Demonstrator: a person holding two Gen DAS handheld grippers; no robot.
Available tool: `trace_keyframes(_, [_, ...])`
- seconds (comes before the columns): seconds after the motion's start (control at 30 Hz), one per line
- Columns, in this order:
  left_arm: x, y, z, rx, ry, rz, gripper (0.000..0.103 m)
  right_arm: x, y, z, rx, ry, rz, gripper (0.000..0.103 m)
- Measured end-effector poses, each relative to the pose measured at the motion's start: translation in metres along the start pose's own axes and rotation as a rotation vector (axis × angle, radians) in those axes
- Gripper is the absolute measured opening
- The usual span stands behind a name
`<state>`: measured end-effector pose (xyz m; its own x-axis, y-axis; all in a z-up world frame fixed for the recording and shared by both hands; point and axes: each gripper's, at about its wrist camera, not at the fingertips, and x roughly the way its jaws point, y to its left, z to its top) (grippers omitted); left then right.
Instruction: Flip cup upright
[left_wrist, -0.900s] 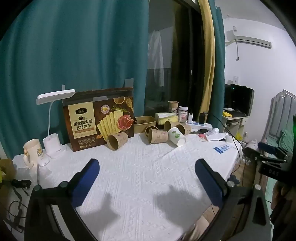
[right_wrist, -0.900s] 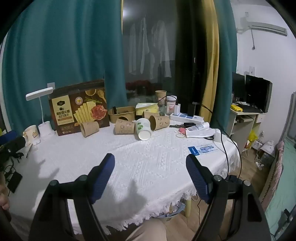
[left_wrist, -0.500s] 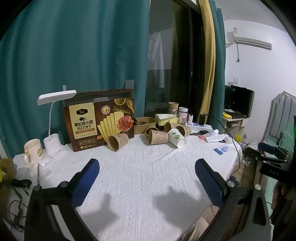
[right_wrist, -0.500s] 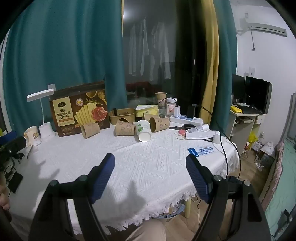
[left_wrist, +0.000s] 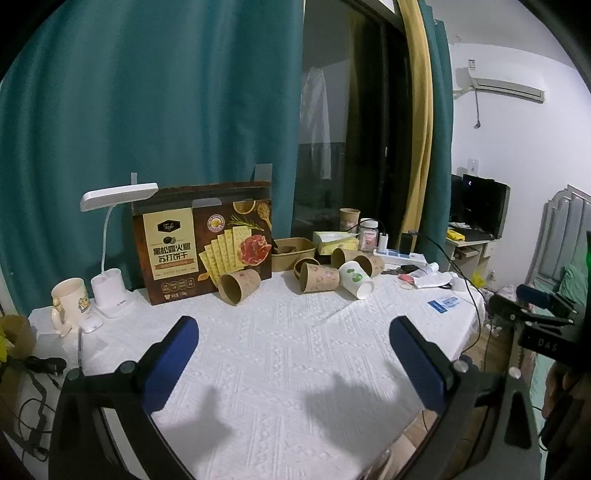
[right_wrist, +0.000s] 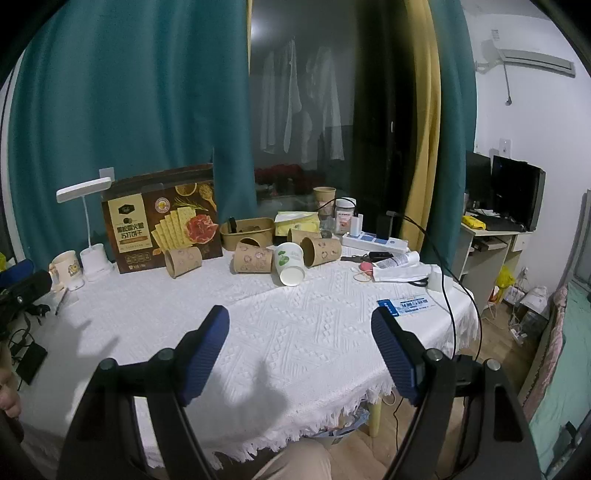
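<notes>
Your left gripper (left_wrist: 293, 332) and right gripper (right_wrist: 299, 325) both hang with jaws parted and empty over the near desk (right_wrist: 295, 332) (white patterned cloth), well short of the white cup (right_wrist: 290, 264) lying on its side among brown cups (right_wrist: 253, 258) by the cracker box (right_wrist: 162, 218).

Left gripper (left_wrist: 293, 338), black angular frame, blue ribbed pads (left_wrist: 168, 363), round silver screws at the finger joints, right gripper (right_wrist: 299, 326) of the same build, beige trouser leg (right_wrist: 295, 461) at the frame bottom
</notes>
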<state>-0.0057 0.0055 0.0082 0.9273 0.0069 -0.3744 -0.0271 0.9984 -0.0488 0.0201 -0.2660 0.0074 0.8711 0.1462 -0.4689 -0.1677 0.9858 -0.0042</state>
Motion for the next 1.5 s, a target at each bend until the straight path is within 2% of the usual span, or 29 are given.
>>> trace_keyframes(1.5, [-0.0013,-0.0005,-0.0014,0.001,-0.002,0.001,0.103,-0.0002,-0.0004,-0.0019,-0.001,-0.007,0.0,0.078])
